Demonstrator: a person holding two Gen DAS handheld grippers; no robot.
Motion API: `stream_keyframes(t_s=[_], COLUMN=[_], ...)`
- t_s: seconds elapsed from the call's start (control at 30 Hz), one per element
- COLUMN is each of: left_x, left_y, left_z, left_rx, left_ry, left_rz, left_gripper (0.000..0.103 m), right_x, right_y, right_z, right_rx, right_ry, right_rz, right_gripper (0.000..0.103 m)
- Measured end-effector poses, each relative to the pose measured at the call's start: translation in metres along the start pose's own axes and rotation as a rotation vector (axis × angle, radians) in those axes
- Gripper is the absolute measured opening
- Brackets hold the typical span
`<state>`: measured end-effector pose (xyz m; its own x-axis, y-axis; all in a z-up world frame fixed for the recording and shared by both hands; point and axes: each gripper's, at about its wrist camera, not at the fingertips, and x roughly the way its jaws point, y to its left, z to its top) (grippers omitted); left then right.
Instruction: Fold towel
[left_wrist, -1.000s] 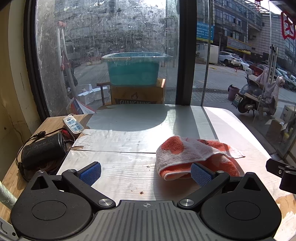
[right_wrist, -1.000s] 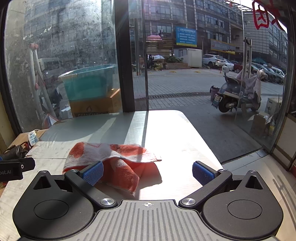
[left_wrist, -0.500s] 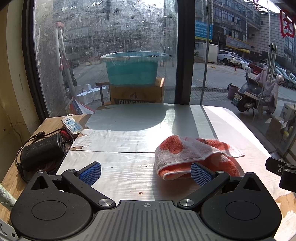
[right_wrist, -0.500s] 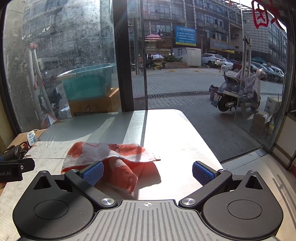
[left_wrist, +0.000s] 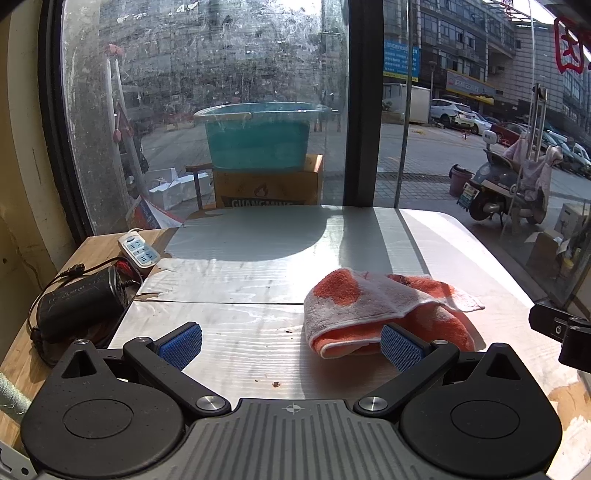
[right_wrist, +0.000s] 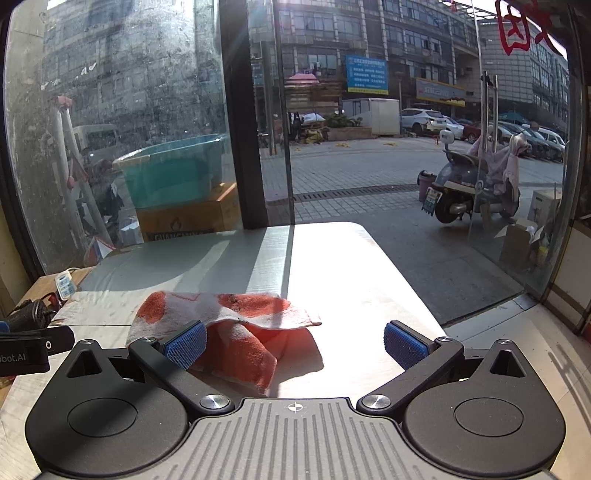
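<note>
Nearest, the left gripper (left_wrist: 291, 345) stands with its jaws spread wide and nothing between them, its blue pads (left_wrist: 181, 345) clear of the cloth. The right gripper (right_wrist: 294, 347) is spread just as wide and also holds nothing; its left pad covers part of the towel's near edge, so I cannot tell whether it touches. The towel (left_wrist: 373, 306), orange and white, lies bunched and loosely doubled on the silver table (left_wrist: 258, 258), just beyond both grippers; how its lower layers are folded is hidden beneath the top flap. Left of the towel, off the silver sheet, sit a black adapter (left_wrist: 79, 299) and a white power strip (left_wrist: 138, 251). Beyond the towel, through smeared glass, a teal tub (left_wrist: 256, 134) rests on a cardboard box (left_wrist: 267, 188), its lettering cut off.
</note>
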<state>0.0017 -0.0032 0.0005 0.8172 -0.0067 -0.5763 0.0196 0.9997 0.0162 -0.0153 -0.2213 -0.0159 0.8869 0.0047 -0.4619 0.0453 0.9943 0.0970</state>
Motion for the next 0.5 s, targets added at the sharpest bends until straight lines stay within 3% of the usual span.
stream_keyframes(t_s=[0.1,0.5], left_x=[0.0004,0.0013], left_y=[0.0002,0.0], left_z=[0.0003,-0.0016], left_rx=[0.0,0.004], left_ry=[0.002,0.004], left_rz=[0.0,-0.007], left_gripper=[0.103,0.103], right_x=[-0.0074,-0.0089], right_y=[-0.0008,-0.0096], right_z=[-0.0039,-0.0011], right_rx=[-0.004,0.039], right_ry=[-0.056,-0.061], right_rz=[0.014,0.037], right_gripper=[0.103,0.103])
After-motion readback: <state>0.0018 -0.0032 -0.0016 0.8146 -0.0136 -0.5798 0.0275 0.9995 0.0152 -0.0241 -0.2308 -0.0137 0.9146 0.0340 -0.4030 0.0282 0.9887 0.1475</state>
